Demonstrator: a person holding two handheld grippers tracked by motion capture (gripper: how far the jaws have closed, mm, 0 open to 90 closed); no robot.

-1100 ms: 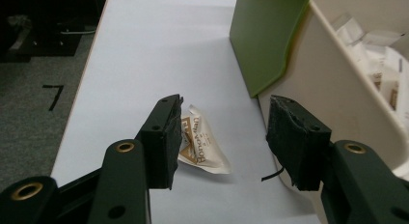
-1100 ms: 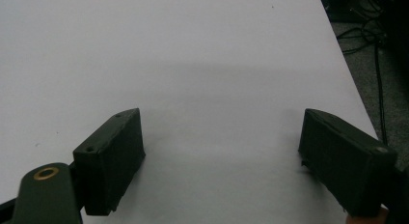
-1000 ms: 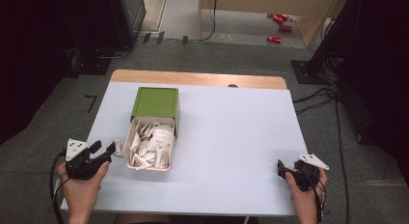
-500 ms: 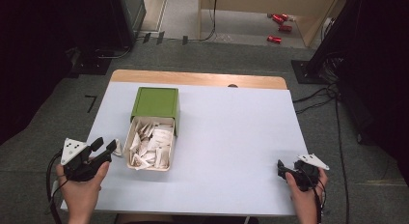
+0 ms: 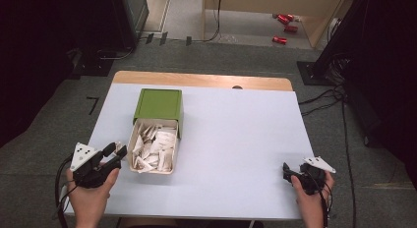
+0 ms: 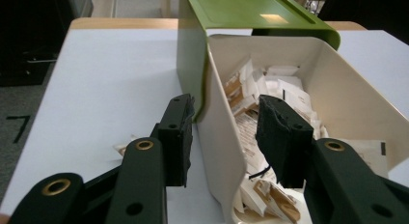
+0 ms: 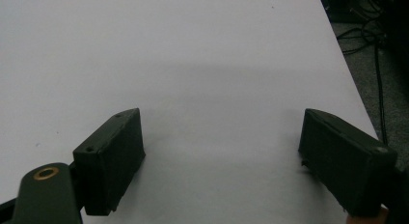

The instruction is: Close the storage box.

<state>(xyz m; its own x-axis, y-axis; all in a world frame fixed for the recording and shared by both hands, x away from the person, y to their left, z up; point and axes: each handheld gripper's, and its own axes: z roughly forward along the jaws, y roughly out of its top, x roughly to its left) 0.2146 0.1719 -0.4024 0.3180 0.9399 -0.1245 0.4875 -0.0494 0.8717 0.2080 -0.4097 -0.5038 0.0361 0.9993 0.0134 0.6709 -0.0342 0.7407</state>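
White table (image 5: 231, 139): L gripper (image 6: 224, 132) jaws astride cream tray (image 6: 219, 151) wall, closing.

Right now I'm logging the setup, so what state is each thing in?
Green sleeve: lying flat, drawer slid partly out.
Cream drawer: open, holding paper packets.
Left gripper: jaws straddling the drawer's side wall, just closing, pads not visibly pressing.
Right gripper: open, nothing between its jaws, over the white table.
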